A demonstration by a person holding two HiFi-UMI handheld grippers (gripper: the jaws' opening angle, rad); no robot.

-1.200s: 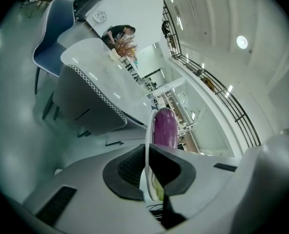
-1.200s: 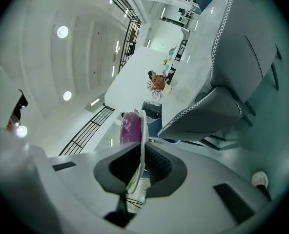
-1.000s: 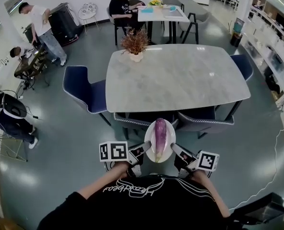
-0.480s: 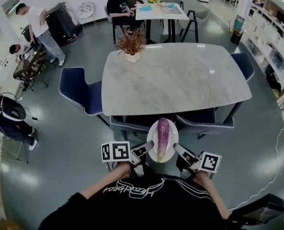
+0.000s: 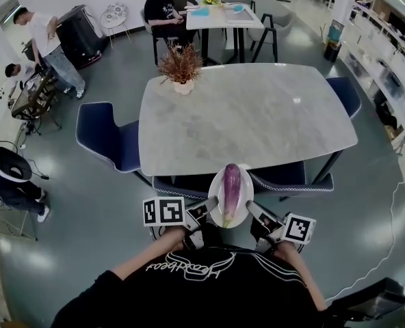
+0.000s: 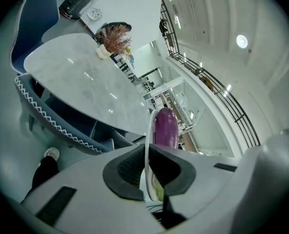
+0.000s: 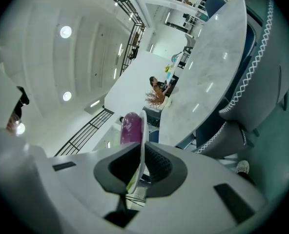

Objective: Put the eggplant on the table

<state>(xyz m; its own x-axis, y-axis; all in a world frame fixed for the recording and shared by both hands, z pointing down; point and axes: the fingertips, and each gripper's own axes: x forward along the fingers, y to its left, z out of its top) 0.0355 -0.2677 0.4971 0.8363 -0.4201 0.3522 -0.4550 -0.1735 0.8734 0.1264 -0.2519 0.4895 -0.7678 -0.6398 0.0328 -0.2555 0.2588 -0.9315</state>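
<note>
**Eggplant [image 5: 230, 188] rides on a plate [image 5: 246, 200], short of the table [image 5: 257, 115]**

Both tools are clenched on the one white plate. The left gripper [image 5: 204, 210] pinches its left rim and the right gripper [image 5: 252, 214] its right rim, jaws pressed on the thin edge. The purple eggplant lies lengthwise on the plate at lower centre of the head view, above two blue chairs [image 5: 288, 178] and just below the marble table's near edge. A potted plant [image 5: 180, 67] stands at the table's upper left.

Left gripper [image 6: 147, 168]: jaws clamped on white plate [image 6: 148, 125] rim | eggplant [image 6: 166, 128]: purple, on plate, beyond jaws | marble table [image 6: 81, 79]: ahead | blue chair [image 6: 51, 126]: between.
</note>
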